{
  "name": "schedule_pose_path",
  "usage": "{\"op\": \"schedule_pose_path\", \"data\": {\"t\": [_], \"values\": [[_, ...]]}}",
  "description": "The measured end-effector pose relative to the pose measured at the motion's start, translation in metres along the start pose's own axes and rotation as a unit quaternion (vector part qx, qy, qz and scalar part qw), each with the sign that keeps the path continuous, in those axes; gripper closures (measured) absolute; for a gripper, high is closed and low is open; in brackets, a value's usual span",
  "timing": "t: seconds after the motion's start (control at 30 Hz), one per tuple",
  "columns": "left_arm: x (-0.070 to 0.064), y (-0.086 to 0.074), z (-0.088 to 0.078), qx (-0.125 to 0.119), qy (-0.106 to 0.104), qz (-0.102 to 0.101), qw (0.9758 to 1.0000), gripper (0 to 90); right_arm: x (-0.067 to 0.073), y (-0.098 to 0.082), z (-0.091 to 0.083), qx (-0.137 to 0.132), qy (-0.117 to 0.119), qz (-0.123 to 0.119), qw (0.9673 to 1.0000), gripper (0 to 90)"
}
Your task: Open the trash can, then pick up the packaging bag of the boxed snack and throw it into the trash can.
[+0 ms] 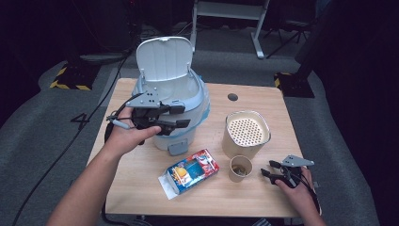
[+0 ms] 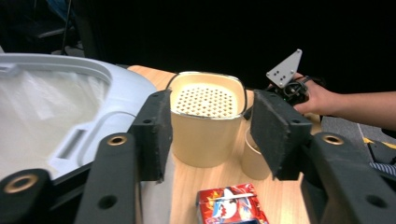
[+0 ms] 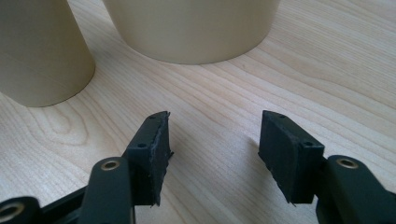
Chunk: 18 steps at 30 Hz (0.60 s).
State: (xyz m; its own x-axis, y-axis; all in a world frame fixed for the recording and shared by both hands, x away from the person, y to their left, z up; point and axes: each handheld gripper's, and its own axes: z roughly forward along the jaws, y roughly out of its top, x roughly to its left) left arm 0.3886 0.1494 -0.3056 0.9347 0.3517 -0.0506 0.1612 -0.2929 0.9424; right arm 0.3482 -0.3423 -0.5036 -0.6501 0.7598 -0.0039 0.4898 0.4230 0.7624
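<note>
Hovering at the front rim of the pale grey plastic bin (image 1: pixel 203 96), the left gripper (image 1: pixel 184 116) has its jaws well apart with nothing between the pads. The left gripper view looks straight through the gap to the far side of the table. The bin stands at the back left of the light wooden table (image 1: pixel 141 188), lid tipped up and a clear liner showing inside its mouth.

Over on the right, the right gripper (image 1: pixel 267 168) sits low at the table's near right edge. Its jaws are parted too, with only bare wood grain between them. It points at the small tan paper cup (image 1: pixel 240 168), which stands just beside it, upright and untouched. Behind the cup is the cream tub with a perforated top (image 1: pixel 246 134). The red and blue printed carton (image 1: pixel 193 172) lies on its side in the middle, in front of the bin.

By the look of it, this is a clearing-up job and the step in hand is at the bin itself: an empty, open gripper right at its mouth. What the liner holds can't be made out from here.

Next up, most likely, is a fresh pick. The cup is the right gripper's nearest candidate. It calls for a short push forward so the pads straddle the cup's wall, then a gentle squeeze, since thin paper will buckle under a hard one. The left gripper has the carton close below it.
</note>
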Motion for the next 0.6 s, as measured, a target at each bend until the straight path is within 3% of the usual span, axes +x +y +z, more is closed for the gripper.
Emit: {"op": "schedule_pose_path", "data": {"t": [0.03, 0.3, 0.6], "values": [[-0.004, -0.005, 0.002, 0.0, -0.011, -0.001, 0.9999, 45.7, 0.0, 0.0, 0.0, 0.0, 0.0, 0.0, 1.0, 43.2], [-0.011, -0.028, 0.013, 0.018, -0.021, 0.004, 0.9996, 42.3, 0.0, 0.0, 0.0, 0.0, 0.0, -0.001, 1.0, 42.8], [-0.016, -0.062, 0.029, 0.053, -0.012, 0.003, 0.9985, 40.4, 0.0, 0.0, 0.0, 0.0, 0.0, -0.001, 1.0, 42.4]]}}
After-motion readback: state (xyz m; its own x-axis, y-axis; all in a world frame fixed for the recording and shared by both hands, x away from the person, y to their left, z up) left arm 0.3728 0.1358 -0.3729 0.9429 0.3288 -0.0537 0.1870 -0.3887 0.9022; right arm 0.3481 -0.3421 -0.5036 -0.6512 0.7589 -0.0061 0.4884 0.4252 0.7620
